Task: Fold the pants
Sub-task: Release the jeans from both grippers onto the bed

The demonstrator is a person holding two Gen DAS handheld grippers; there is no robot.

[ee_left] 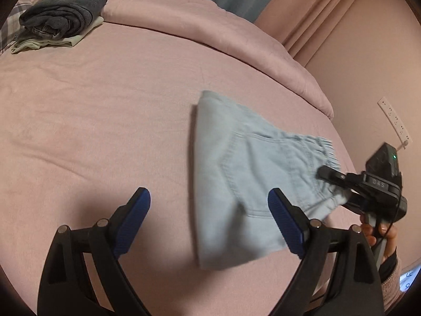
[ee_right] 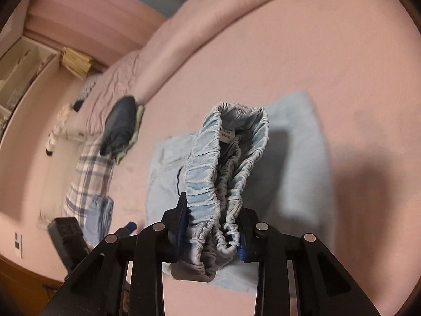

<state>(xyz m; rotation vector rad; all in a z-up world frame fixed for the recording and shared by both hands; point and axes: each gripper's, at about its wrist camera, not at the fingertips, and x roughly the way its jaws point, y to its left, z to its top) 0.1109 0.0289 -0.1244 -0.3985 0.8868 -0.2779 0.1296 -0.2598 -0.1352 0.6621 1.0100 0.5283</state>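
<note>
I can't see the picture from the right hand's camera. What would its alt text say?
The right gripper is clamped on the bunched elastic waistband of light blue pants, lifting it above the rest of the pants, which lie on a pink bed. At the left of the bed lies a dark folded garment.

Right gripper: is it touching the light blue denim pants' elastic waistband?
Touching: the right wrist view shows the right gripper pinching the bunched waistband between both pads.

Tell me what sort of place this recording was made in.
Most likely a bedroom: the pants lie on a bed with a pink sheet, a rolled duvet along its far edge, and folded clothes stacked nearby.
</note>
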